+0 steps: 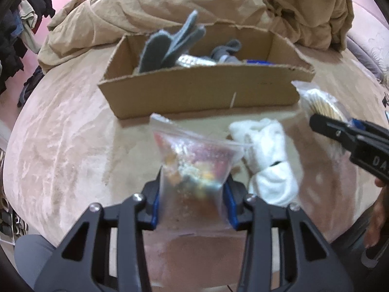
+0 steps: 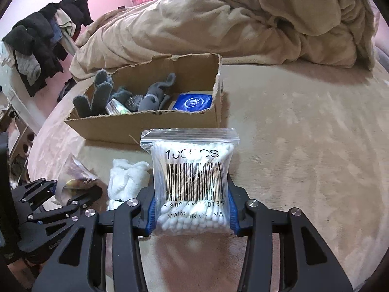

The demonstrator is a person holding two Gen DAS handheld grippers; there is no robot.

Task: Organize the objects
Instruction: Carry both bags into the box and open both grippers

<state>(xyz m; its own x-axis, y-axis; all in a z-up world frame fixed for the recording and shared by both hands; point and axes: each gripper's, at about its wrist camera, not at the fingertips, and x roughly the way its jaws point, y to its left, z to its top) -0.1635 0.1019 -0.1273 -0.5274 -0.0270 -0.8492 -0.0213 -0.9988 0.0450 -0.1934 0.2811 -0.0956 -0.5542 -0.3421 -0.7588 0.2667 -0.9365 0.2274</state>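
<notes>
2 clear zip bags are pinched aloft above the bed, the left gripper [image 1: 192, 202] pinching one of colourful bits [image 1: 194, 168], the right gripper [image 2: 192, 215] the cotton-swab bag [image 2: 192, 182]; carry each level over the brown cardboard box [image 2: 145, 124] before releasing.

Black plastic left gripper [image 1: 192, 203] and right gripper [image 2: 192, 215], blue-padded jaws, silver screws, triangular cutouts.
</notes>
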